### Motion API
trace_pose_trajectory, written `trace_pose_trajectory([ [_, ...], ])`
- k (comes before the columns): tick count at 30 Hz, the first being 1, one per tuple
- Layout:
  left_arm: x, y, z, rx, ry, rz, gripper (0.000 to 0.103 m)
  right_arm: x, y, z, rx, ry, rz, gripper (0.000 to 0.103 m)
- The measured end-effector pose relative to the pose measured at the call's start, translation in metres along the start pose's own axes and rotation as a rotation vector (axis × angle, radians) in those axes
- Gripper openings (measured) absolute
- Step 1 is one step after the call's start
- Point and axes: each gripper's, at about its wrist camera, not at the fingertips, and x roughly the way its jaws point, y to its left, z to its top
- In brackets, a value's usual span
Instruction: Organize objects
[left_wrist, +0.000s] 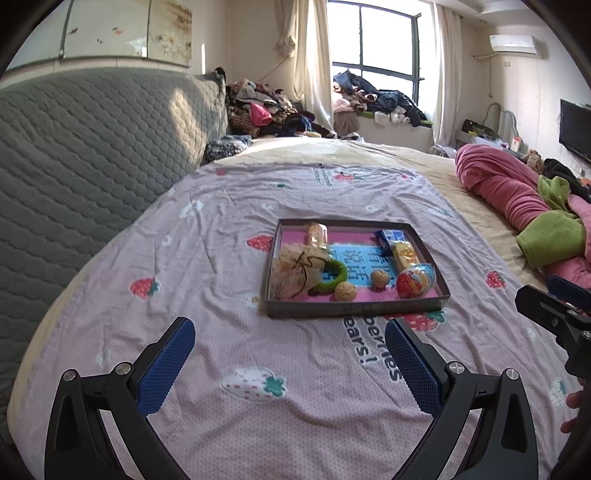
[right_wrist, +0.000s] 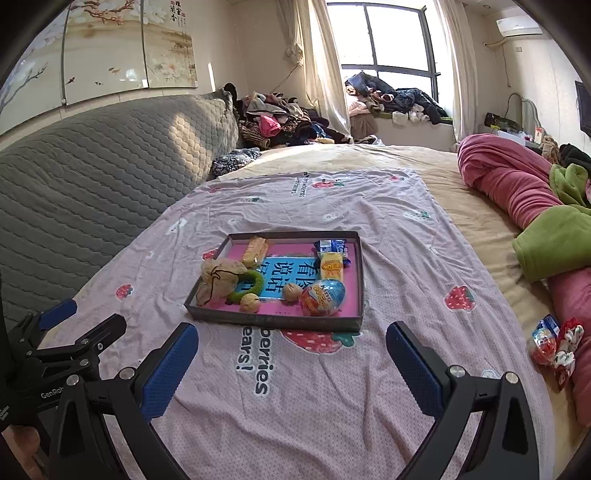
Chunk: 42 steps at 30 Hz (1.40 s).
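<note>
A shallow dark cardboard tray with a pink floor sits on the pink strawberry bed sheet. Inside it lie a shiny red and blue foil egg, two brown walnuts, a green fuzzy ring, a beige cloth pouch and some yellow snack packs. The left gripper is wide open and holds nothing. The right gripper is wide open too, and empty. Both hang over the sheet, just in front of the tray. A red blanket lies at the right.
</note>
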Motion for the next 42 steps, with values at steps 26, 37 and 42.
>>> trace_pose_trajectory([
  [26,0.013,-0.002,-0.034,0.024,0.053,0.034,0.103,0.012,-0.005,-0.037,-0.014,0.061,-0.022,0.103],
  [37,0.023,-0.003,-0.045,0.025,0.080,0.032,0.103,0.021,-0.008,-0.047,-0.016,0.084,-0.037,0.103],
  [42,0.026,-0.006,-0.046,0.031,0.084,0.033,0.103,0.025,-0.008,-0.051,-0.016,0.091,-0.037,0.103],
])
